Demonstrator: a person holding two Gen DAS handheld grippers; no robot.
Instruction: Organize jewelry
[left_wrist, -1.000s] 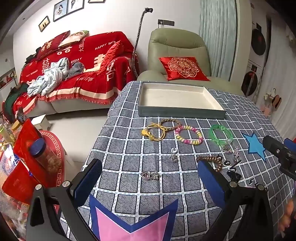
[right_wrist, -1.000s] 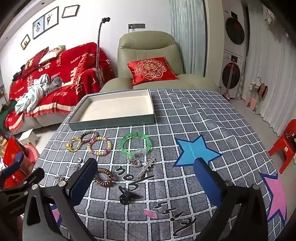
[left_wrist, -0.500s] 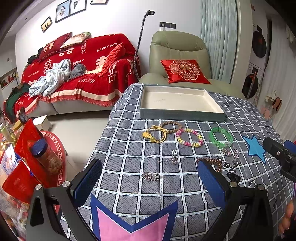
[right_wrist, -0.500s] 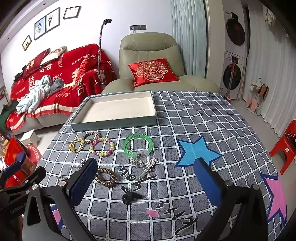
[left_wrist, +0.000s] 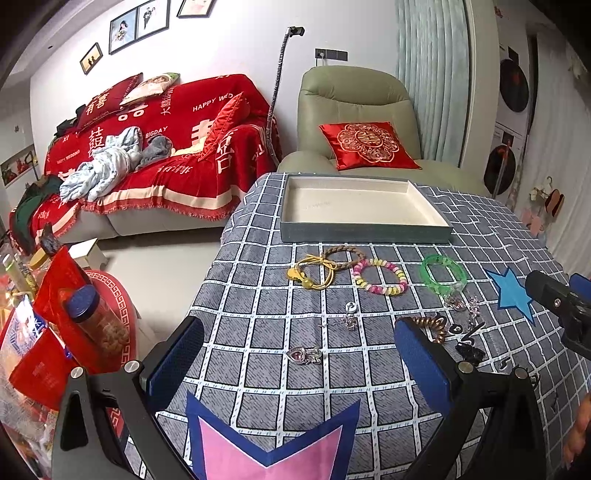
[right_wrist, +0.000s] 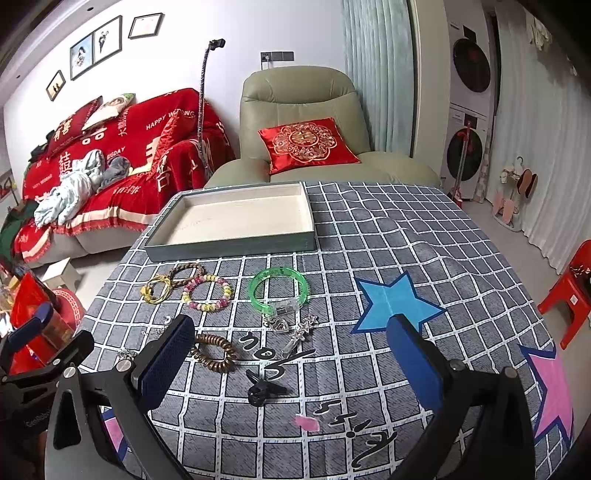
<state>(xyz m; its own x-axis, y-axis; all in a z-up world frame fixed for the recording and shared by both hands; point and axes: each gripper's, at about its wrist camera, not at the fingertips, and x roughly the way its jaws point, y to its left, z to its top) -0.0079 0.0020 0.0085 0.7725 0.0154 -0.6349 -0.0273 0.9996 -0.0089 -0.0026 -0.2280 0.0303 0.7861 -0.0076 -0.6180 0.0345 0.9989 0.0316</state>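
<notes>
Both hand-held grippers wide, holding nothing; jewelry loose on desk, near side of the tray (left_wrist: 365, 233).
Left hand-held gripper (left_wrist: 295, 360) hovers by heart pendant (left_wrist: 303, 355), right hand-held gripper (right_wrist: 291, 354) by brown bead bracelet (right_wrist: 214, 352). Risk: thin chains slip from the pads or snag the cloth.

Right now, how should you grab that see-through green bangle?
Pinch the green bangle from above, across its plain curved band on the far side, one finger inside the ring and one outside. It lies flat on the tablecloth, so there is no edge to grip sideways. I'd avoid the near side, where a clear block sits and charms crowd close. The right gripper is nearer.
</notes>
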